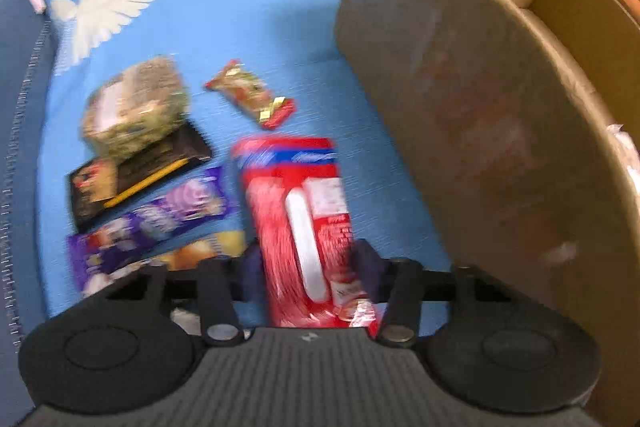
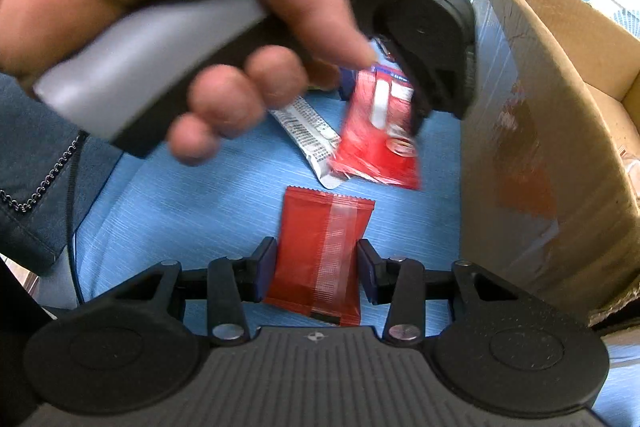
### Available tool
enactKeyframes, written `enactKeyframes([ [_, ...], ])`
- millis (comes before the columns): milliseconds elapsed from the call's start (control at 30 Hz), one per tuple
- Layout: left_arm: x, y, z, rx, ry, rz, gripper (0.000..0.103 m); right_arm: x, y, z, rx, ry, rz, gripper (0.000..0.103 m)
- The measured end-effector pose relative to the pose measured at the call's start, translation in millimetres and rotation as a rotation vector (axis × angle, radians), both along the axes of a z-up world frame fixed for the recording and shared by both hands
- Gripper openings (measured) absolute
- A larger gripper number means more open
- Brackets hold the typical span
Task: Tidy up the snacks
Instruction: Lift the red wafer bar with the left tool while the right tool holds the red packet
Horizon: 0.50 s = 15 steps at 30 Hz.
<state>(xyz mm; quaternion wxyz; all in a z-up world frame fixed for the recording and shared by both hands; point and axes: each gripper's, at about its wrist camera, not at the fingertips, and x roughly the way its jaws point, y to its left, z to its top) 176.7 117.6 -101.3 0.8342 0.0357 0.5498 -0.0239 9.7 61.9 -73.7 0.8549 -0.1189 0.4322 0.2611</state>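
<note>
Now, your left gripper (image 1: pixel 310 263) is pinching a red packet (image 1: pixel 304 227) by its lower half, so most of the packet sticks out past the pads, lifted off the blue cloth (image 1: pixel 280 39) just beside the box (image 1: pixel 460 107). In the right wrist view the same packet (image 2: pixel 376 131) hangs loosely, one corner over a silver sachet (image 2: pixel 308 135). The risk here is the grip: the wrapper is slick and held low, so a quick swing toward the box could let it slide out or flop sideways and catch the cardboard wall instead of clearing it. (The left view is badly smeared, which suggests fast motion, so ease off.)

Your right gripper (image 2: pixel 316 267) has its pads on either side of a red pouch (image 2: pixel 320 259) that seems to lie flat on the cloth; whether the pads actually press it I cannot tell. If you lift before they bite, the pouch will probably stay down or tip out.

Your two tools are also close together: your left hand (image 2: pixel 180 7) and its gripper body fill the upper part of the right view, so raising the right one straight up could knock them.

Farther left lie a purple bar (image 1: pixel 152 223), a black pack (image 1: pixel 136 175), a clear bag (image 1: pixel 136 107) and a small red wrapper (image 1: pixel 252 95), near enough to drag along on a low pass.
</note>
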Motion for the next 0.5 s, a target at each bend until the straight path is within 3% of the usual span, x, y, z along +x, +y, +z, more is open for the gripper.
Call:
enactKeyframes([
  [200,-10,34,6,-0.033,0.012,0.098,0.046,1,2,0,0.004,0.001,0.000,0.045],
  [333,-5,44,8,-0.088,0.016,0.141,0.058,4,0,-1,0.011,0.006,-0.006,0.048],
  [500,-8,29,5,-0.017,0.030,0.087,0.069,7,2,-6,0.005,0.009,0.000,0.050],
])
